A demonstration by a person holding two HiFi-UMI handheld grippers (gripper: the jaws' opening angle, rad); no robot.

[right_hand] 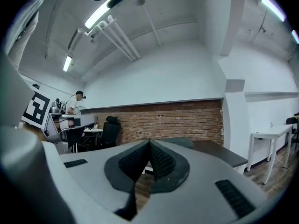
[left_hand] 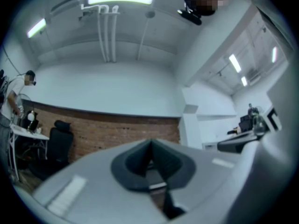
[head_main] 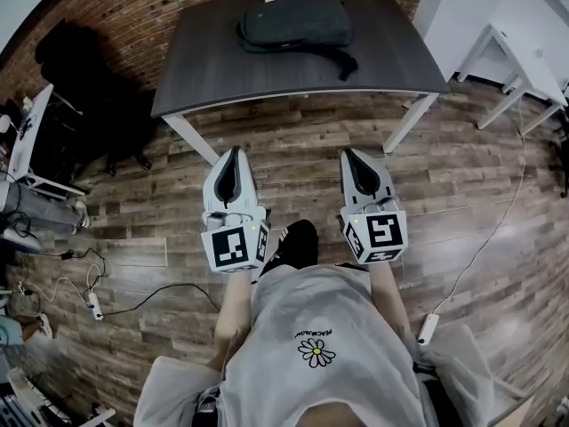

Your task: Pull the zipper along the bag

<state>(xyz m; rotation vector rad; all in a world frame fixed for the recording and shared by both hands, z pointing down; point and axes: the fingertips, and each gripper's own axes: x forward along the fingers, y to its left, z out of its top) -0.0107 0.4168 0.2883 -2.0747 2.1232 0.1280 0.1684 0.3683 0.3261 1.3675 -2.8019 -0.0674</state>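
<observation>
Well ahead of left gripper [head_main: 234,152] and right gripper [head_main: 349,155], both closed, empty: dark bag [head_main: 296,20] on table [head_main: 204,65]. Approach step; next reach, open, find zipper.

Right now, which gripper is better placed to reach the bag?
Right, by a little. The left gripper and right gripper both hang shut and empty short of the table, but only the right gripper view looks at the bag.

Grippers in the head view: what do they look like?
Both the left gripper and right gripper have pale grey shells with dark ribbed pads, each backed by a cube bearing black-and-white square markers. The person's white top has a daisy print.
</observation>
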